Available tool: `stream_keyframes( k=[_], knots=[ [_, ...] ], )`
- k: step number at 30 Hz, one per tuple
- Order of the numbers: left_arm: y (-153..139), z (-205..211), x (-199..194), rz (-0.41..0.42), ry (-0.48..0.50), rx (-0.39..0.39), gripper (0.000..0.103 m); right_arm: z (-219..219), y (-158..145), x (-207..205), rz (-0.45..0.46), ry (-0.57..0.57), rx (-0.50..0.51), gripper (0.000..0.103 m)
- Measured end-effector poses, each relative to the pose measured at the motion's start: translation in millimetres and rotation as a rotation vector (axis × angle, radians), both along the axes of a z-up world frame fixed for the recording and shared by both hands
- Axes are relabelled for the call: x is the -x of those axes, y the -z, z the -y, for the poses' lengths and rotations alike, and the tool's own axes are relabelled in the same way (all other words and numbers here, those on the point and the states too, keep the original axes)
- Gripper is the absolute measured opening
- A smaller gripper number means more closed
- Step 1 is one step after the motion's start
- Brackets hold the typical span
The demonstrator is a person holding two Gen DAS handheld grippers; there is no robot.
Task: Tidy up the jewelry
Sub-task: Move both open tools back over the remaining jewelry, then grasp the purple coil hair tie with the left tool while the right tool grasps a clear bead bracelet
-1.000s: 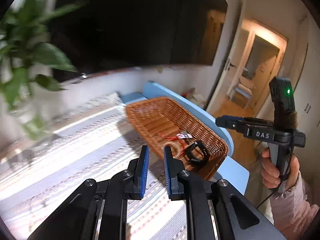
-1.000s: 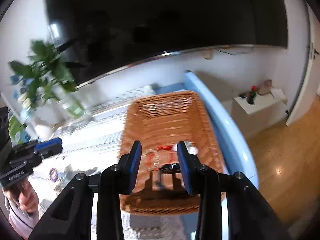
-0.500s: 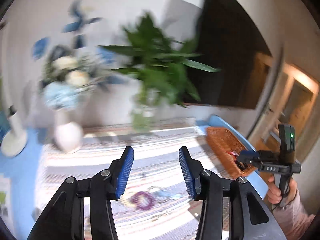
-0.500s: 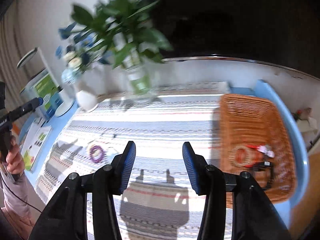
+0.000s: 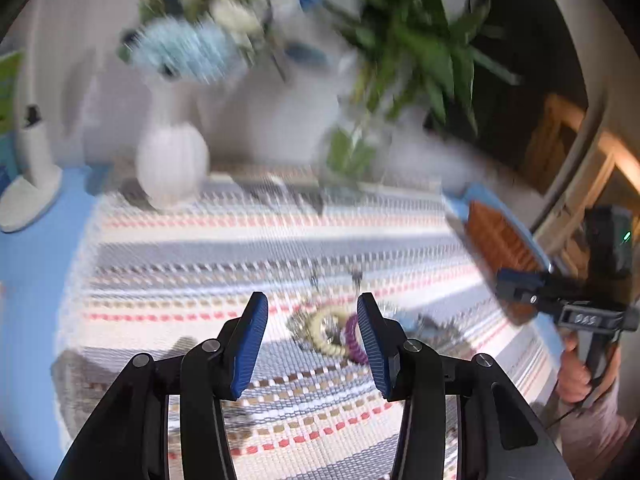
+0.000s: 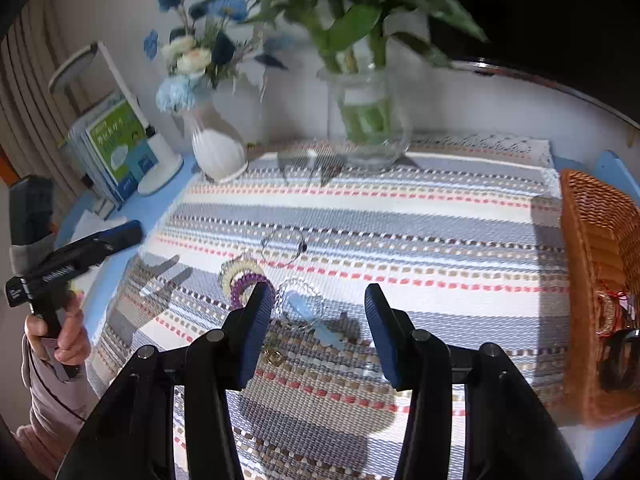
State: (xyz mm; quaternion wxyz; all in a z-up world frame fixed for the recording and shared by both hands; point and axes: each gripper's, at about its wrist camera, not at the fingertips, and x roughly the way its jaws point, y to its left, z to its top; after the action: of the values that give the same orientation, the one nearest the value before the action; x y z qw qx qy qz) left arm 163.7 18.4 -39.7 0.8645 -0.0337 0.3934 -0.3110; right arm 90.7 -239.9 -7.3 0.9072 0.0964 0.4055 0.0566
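I see coiled purple [image 6: 245,289] and yellow [image 6: 240,270] hair ties, a clear bead bracelet [image 6: 298,300] and a thin bangle [image 6: 282,246] lying center-frame on the striped woven mat [image 6: 400,216]. A wicker basket [image 6: 600,240] sits far right. My left gripper [image 5: 308,334] and right gripper [image 6: 316,322] both hover above them, spread and empty.

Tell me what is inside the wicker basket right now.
In the right wrist view the wicker basket holds a beaded bracelet with red cord and a dark item beside it. The near wall and the frame edge hide the rest of the inside.
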Motion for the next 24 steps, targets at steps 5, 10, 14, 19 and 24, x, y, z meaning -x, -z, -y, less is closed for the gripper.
stream_keyframes(
  k=[5, 10, 14, 19, 24],
  knots=[
    [36.1, 33.0, -18.6, -0.08, 0.016, -0.121, 0.028, -10.1, 19.9, -9.3, -0.039, -0.017, 0.006, 0.051],
    [49.3, 36.0, -22.1, -0.103, 0.036, -0.016, 0.018, -6.9, 37.5, -15.8, -0.076, -0.012, -0.012, 0.051],
    [48.2, 44.6, -13.7, -0.094, 0.125, 0.036, 0.019, -10.0, 45.5, -17.7, -0.088, -0.022, 0.012, 0.051],
    [53.7, 62.4, -10.6, -0.106, 0.154, 0.001, 0.019, -19.8, 56.4, -19.8, -0.096, -0.048, 0.047, 0.05],
    [60.4, 67.9, -11.9, -0.138, 0.173, 0.005, 0.019, -28.2, 63.9, -27.5, -0.108, -0.065, 0.078, 0.037]
  ],
)
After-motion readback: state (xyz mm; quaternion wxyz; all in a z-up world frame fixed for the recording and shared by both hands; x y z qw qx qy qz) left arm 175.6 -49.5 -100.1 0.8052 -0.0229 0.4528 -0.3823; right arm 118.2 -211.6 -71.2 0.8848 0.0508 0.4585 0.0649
